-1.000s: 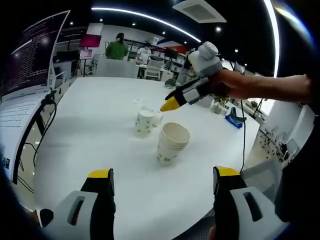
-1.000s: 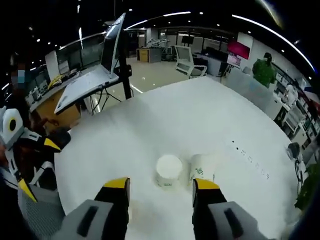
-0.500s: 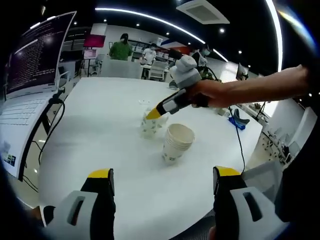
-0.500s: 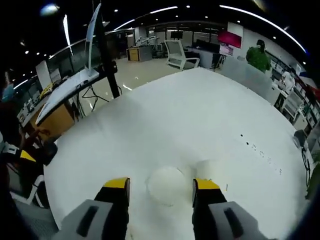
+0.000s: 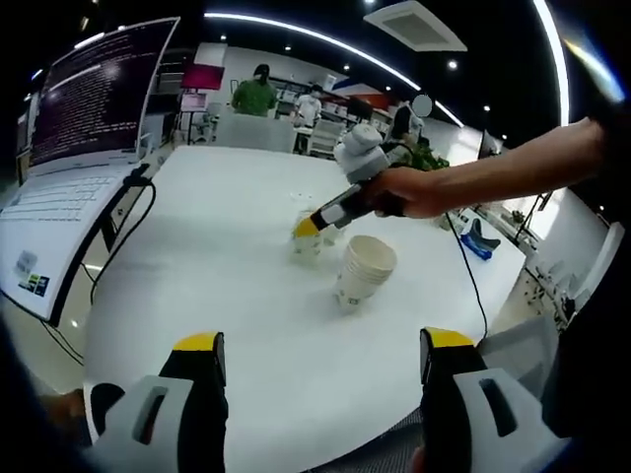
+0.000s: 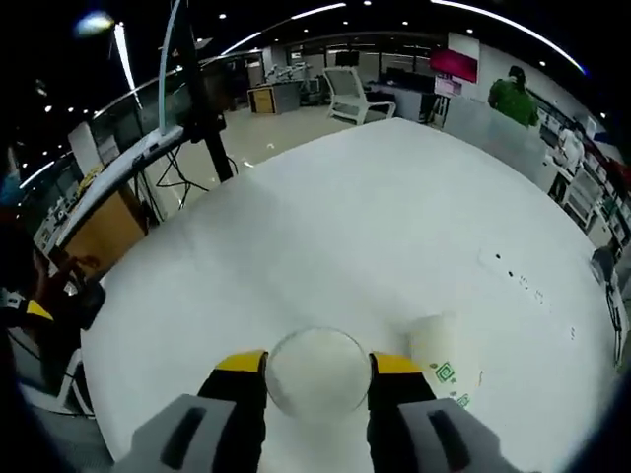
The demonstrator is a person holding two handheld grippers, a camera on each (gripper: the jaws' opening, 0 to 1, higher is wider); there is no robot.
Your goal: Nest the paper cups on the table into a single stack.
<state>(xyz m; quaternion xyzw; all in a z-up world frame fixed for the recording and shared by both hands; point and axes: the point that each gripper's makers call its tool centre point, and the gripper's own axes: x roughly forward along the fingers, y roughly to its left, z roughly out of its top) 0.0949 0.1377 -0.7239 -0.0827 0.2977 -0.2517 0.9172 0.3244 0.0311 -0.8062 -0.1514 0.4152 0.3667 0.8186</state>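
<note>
You see matt paper cups (image 5: 363, 273) on a smooth white table (image 5: 197, 276); beside them, your gripper (image 6: 317, 370) looks plastic.

No readable text or labels.

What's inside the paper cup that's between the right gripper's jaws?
The cup, seen from above between the jaws of the right gripper, looks empty and white inside. Its outer wall and base are hidden.
</note>
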